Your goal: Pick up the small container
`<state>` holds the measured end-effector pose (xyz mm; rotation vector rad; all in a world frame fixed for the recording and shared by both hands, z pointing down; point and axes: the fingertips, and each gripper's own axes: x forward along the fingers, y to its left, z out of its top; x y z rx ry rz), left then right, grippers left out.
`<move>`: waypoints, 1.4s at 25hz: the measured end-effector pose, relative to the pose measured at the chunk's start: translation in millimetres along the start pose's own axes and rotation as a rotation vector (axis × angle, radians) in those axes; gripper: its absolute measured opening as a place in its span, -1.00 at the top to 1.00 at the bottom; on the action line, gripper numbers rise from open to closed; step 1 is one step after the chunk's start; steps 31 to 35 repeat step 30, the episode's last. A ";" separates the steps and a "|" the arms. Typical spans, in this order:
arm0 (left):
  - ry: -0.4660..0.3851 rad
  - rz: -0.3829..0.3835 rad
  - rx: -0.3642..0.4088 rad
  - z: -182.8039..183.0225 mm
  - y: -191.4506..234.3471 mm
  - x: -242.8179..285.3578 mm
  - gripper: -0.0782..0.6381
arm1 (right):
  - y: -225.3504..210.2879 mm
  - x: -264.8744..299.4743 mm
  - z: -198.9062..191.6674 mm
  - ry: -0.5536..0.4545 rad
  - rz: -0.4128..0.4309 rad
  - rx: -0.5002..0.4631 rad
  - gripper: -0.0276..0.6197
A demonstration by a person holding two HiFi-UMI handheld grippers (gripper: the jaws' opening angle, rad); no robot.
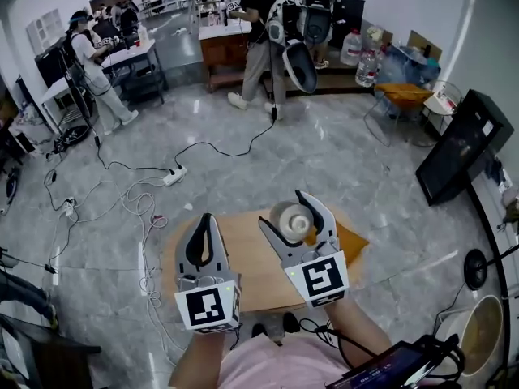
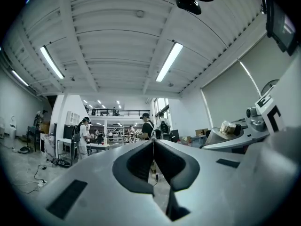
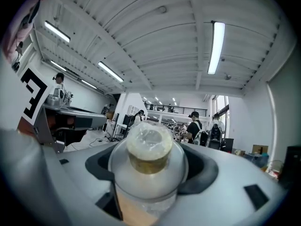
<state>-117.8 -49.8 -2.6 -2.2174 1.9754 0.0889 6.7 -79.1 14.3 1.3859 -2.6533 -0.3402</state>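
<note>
The small container point(image 1: 292, 219) is a clear round jar with a pale lid. My right gripper point(image 1: 286, 214) is shut on it and holds it up above the wooden table point(image 1: 251, 274). In the right gripper view the container point(image 3: 149, 154) fills the gap between the jaws, lid end pointing away from the camera. My left gripper point(image 1: 205, 220) hovers over the table's left part, its jaws closed together and empty. In the left gripper view the left gripper point(image 2: 153, 144) has its tips touching, and the held container point(image 2: 229, 128) shows at the right.
An orange flat piece point(image 1: 350, 241) lies at the table's right edge. Cables and a power strip point(image 1: 174, 175) run over the marble floor on the left. A black screen point(image 1: 458, 148) stands at the right. People work at benches point(image 1: 223, 43) far behind.
</note>
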 end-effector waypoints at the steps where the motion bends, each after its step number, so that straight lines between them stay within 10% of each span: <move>1: -0.004 -0.002 0.001 2.9 -1.2 -0.4 0.74 | -1.7 -1.6 2.0 -0.003 -0.006 -0.001 -0.13; 35: -0.073 -0.006 0.029 24.8 8.9 3.6 0.74 | -8.9 2.5 17.6 -0.047 -0.057 -0.021 -0.13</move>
